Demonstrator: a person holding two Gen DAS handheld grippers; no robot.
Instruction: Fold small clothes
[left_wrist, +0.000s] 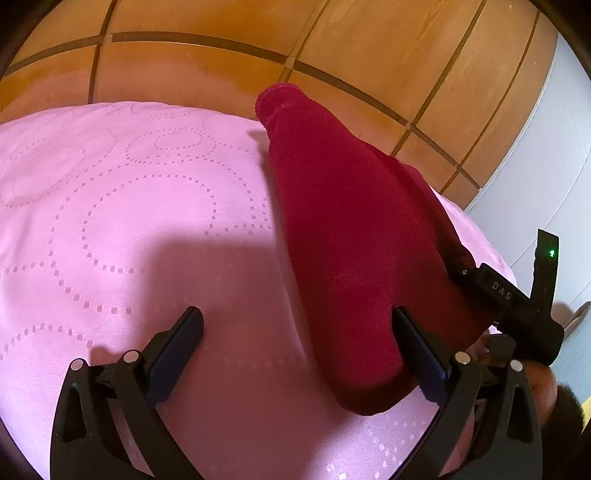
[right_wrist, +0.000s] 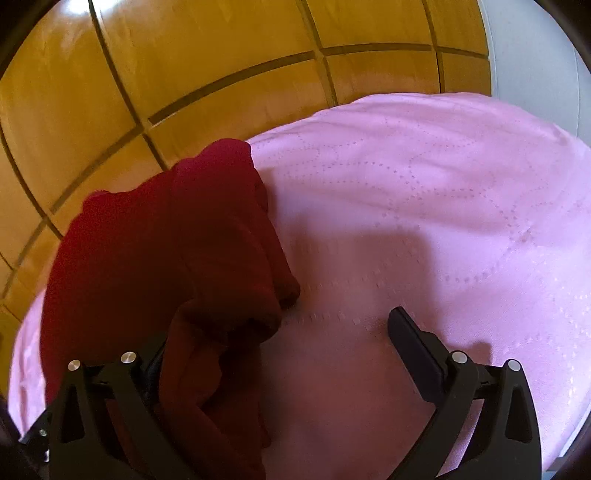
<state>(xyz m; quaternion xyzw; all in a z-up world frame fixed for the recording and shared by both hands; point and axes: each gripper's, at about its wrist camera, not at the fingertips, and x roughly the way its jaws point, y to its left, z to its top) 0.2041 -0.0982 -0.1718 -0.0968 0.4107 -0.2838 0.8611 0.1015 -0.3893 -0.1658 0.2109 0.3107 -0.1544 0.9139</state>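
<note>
On my left, my left tongs stand wide, two black flat-padded fingers splayed apart with nothing between the pads. Under them lies the pink bedspread, a smooth, faintly glossy cloth stitched with dotted circles and arcs, swelling like a soft cushion. The left finger hangs over bare pink; the right finger reaches the near edge of the red garment. That garment is a thick, matte, fleece-like piece in deep crimson, lying as a long tapering shape that runs from beside my right finger away toward the far edge of the bed, where it ends in a narrow rolled cuff. To the right of it, the black body of my other tool shows a small green light, its end against the garment's right side.

From my right wrist, the same red garment sits left of centre, bunched in heavy folds and draped over the left finger of my right tongs, hiding that pad. The right finger is bare and stands well apart over the pink bedspread, so these tongs are wide too, though I cannot tell whether cloth is caught on the hidden pad. Behind the bed stands a polished wooden panelled wall with dark inlaid strips.
</note>
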